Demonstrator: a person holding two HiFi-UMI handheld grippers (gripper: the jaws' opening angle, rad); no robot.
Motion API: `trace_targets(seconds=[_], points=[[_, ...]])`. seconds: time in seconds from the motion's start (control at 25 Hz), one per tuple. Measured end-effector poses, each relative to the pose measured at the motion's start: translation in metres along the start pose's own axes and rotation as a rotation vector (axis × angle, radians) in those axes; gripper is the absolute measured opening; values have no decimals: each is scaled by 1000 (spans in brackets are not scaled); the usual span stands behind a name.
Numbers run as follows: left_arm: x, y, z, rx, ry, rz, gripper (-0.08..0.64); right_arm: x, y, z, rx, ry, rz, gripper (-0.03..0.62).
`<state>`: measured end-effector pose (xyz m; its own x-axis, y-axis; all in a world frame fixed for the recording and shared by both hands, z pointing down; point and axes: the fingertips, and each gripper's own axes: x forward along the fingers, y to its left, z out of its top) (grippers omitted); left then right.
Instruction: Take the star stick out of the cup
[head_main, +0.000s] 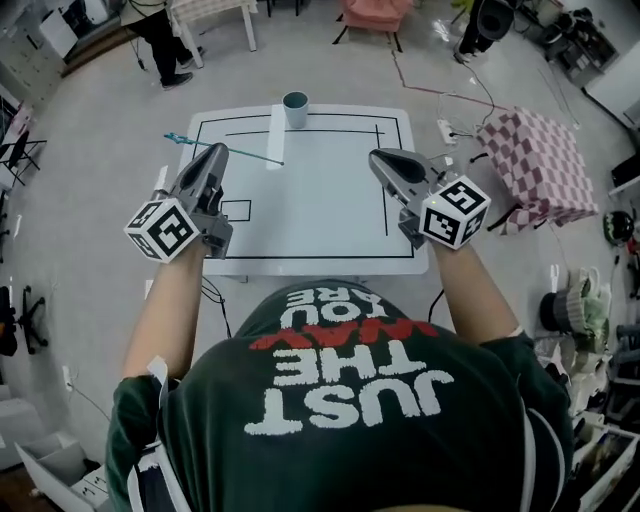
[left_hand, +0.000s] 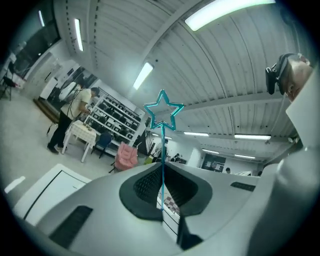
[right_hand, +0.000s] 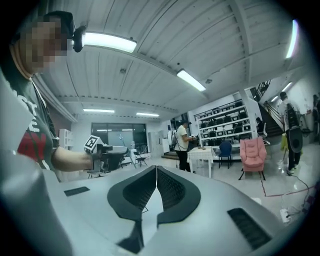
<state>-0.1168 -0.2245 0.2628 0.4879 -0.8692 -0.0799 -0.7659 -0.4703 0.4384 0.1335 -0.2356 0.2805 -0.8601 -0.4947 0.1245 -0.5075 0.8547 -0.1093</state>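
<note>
holding the star stick (left_hand: 162, 145) by its thin stem in the left gripper (head_main: 217, 150), jaws closed on it, clear of the cup (head_main: 295, 108) at the worktop's (head_main: 320, 210) far edge; with the right gripper (right_hand: 156, 170) pressed closed on nothing.

Teal round cup (head_main: 295, 105) at white table's (head_main: 330, 215) far edge; teal star stick (head_main: 252, 155) nearer, leftward, apart, clamped in left gripper (head_main: 217, 152).

Upside down on the person's shirt (head_main: 350, 400) stands "JUST THE" in white, "WAY" in red and, nearest the table (head_main: 330, 220), seemingly "YOU ARE". The cubes on the left gripper (head_main: 216, 150) and right gripper (head_main: 377, 156) bear black-and-white square code markers.
</note>
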Motion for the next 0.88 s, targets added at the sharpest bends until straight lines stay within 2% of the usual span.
trace_targets(seconds=[0.2, 0.48, 0.72, 0.88], points=[[-12, 48, -52, -133, 59, 16, 20, 19, 8, -48, 40, 64, -35, 34], [-34, 94, -133, -340, 135, 35, 20, 43, 19, -120, 107, 186, -69, 34], [-57, 122, -199, -539, 208, 62, 20, 61, 31, -181, 143, 302, -48, 34], [-74, 134, -224, -612, 222, 92, 20, 64, 41, -214, 187, 349, -38, 34]])
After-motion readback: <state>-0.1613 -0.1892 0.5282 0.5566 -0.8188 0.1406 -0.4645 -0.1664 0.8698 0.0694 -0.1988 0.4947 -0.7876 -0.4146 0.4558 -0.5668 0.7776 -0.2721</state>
